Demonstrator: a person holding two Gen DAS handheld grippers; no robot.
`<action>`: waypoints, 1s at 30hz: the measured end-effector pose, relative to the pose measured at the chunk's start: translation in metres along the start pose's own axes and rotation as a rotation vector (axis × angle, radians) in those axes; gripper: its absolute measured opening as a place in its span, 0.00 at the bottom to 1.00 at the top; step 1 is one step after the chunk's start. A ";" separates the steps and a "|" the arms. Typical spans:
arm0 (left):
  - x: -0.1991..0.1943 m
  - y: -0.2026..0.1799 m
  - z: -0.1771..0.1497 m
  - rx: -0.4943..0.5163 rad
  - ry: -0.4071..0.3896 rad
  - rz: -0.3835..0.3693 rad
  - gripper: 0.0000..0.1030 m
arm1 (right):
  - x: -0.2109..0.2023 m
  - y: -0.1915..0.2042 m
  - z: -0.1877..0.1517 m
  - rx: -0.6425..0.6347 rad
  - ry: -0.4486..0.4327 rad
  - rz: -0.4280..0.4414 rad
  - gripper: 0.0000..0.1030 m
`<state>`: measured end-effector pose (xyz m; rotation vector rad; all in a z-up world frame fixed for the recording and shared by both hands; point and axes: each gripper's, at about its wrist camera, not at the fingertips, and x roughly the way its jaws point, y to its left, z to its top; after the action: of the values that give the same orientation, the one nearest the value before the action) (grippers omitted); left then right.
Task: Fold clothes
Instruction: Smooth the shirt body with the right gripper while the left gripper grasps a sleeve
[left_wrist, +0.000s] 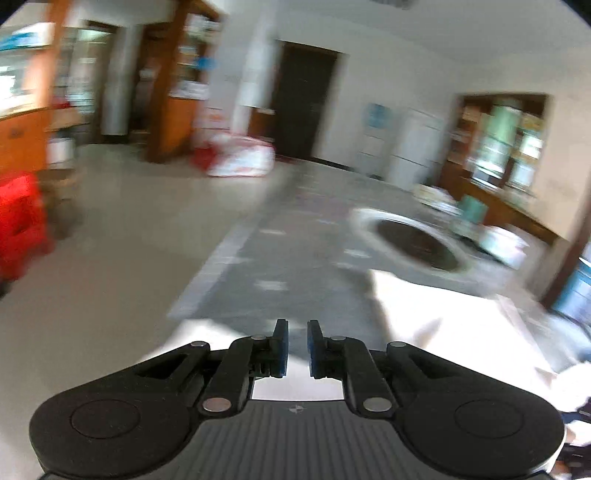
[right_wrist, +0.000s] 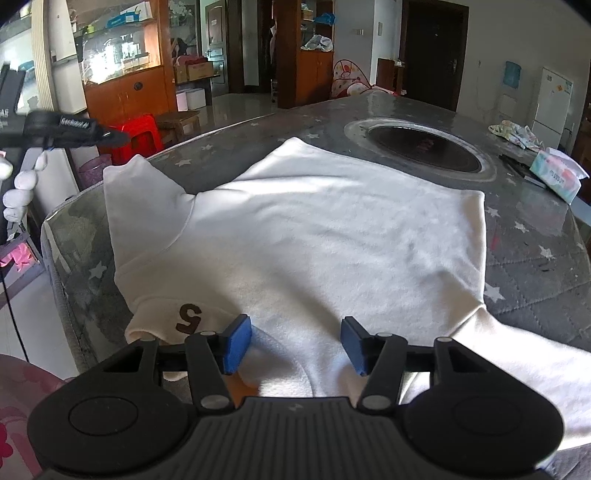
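Garment: a cream-white fleece sweatshirt (right_wrist: 314, 236) lies spread flat on the grey star-print quilted table cover (right_wrist: 535, 258) under a glass top, hem toward the round dark inset hotplate with a steel rim (right_wrist: 424, 147), collar end nearest the right wrist camera.
Sleeves: one sleeve (right_wrist: 140, 199) is bent up toward the left edge of the table; the other (right_wrist: 524, 354) runs off to the lower right.
Writing on garment: a brown numeral "5" (right_wrist: 189, 317) on the fabric near the collar, seen upside down.
Right gripper (right_wrist: 295, 345): blue-padded black fingers set wide apart, hovering just over the collar area, nothing between them.
Left gripper (left_wrist: 297, 349): blue pads drawn narrow with a small gap, nothing visibly pinched; white cloth (left_wrist: 443, 325) lies beneath and to its right. This view is heavily motion-blurred.
Left gripper from the right view: a black device (right_wrist: 62, 127) held in a white-gloved hand (right_wrist: 18, 184) above the table's left edge, bearing small white lettering that looks like "GenRobot", not fully legible.
Other items: a pastel-printed tissue pack (right_wrist: 557, 175) at the table's far right; its print is too small to read. A red plastic stool (right_wrist: 140, 136) stands beyond the table.
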<state>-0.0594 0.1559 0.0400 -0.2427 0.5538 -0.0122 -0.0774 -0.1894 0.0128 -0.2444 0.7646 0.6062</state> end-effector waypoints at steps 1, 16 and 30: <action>0.007 -0.014 0.001 0.017 0.016 -0.049 0.11 | 0.000 -0.001 0.000 0.006 -0.001 0.003 0.55; 0.110 -0.101 -0.014 0.185 0.211 -0.171 0.10 | 0.001 -0.004 -0.003 0.037 -0.015 0.021 0.61; 0.071 -0.110 -0.016 0.255 0.165 -0.133 0.12 | -0.009 0.000 -0.009 0.038 -0.044 0.046 0.62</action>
<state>-0.0018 0.0402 0.0152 -0.0292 0.6931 -0.2323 -0.0883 -0.1971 0.0129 -0.1784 0.7401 0.6382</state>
